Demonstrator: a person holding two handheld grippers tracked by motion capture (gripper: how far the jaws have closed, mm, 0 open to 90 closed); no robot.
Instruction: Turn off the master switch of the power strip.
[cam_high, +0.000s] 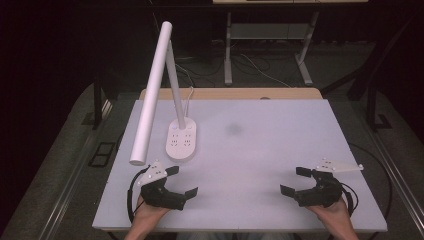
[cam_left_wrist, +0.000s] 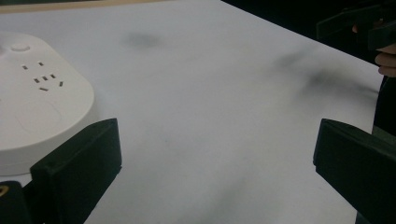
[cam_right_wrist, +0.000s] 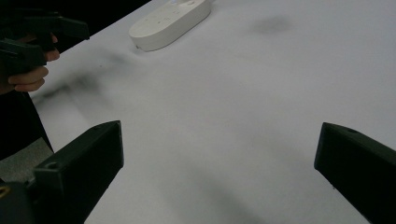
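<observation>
A white desk lamp stands on the white table (cam_high: 260, 150), its oval base (cam_high: 181, 140) carrying power sockets and its long tube head (cam_high: 151, 95) leaning out toward the front left. My left gripper (cam_high: 181, 181) rests near the front left edge, open with nothing between its jaws, just in front of the lamp base (cam_left_wrist: 37, 98). My right gripper (cam_high: 294, 180) sits near the front right edge, also open and empty. In the right gripper view the lamp base (cam_right_wrist: 168, 21) lies far off at the top, and the left gripper (cam_right_wrist: 32, 39) shows at the upper left.
A wooden strip (cam_high: 230, 93) runs along the table's far edge. Beyond it stand a desk frame's metal legs (cam_high: 228, 50) and cables on the dark floor. A faint grey smudge (cam_high: 233, 128) marks the table's middle. Wide bare tabletop lies between the two grippers.
</observation>
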